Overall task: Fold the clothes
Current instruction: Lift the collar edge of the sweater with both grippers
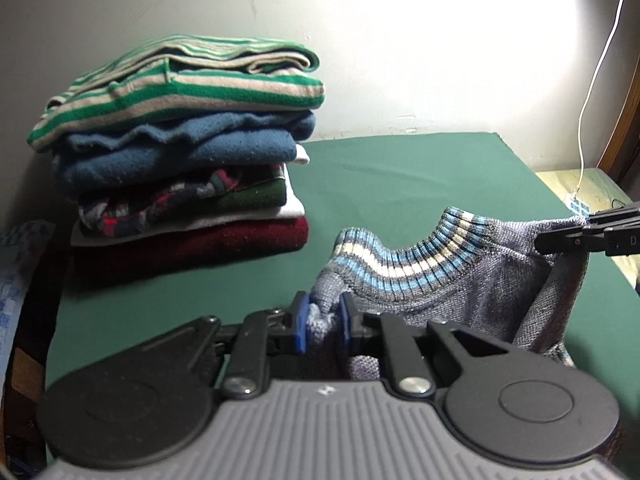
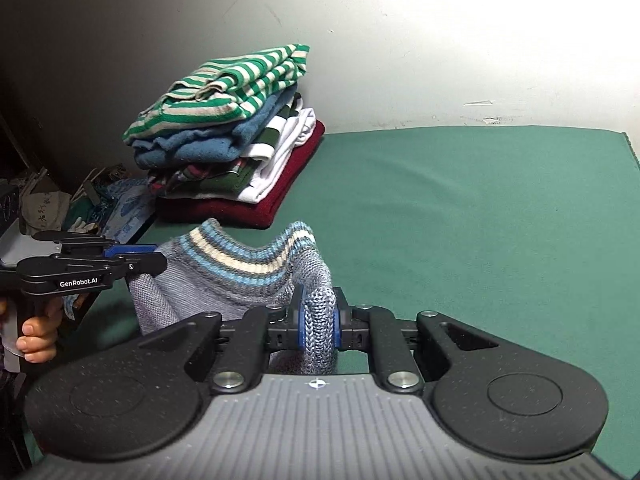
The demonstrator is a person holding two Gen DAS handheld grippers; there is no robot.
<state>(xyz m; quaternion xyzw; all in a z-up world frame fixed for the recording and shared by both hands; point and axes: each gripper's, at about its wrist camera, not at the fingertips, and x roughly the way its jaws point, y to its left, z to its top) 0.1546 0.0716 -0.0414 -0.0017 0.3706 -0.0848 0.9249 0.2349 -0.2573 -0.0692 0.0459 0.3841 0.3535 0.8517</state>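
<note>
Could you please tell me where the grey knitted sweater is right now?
The grey sweater hangs between the left gripper and right gripper above the green table, right of the folded stack.

The left gripper points forward and downward, its blue pads drawn close together and clamped on a bunch of knit fabric. The right gripper takes the same downward tilt, jaws likewise pinched on a roll of knit. In the right wrist view, the person's left hand wraps its gripper's handle at nine o'clock, fingers curled.
</note>
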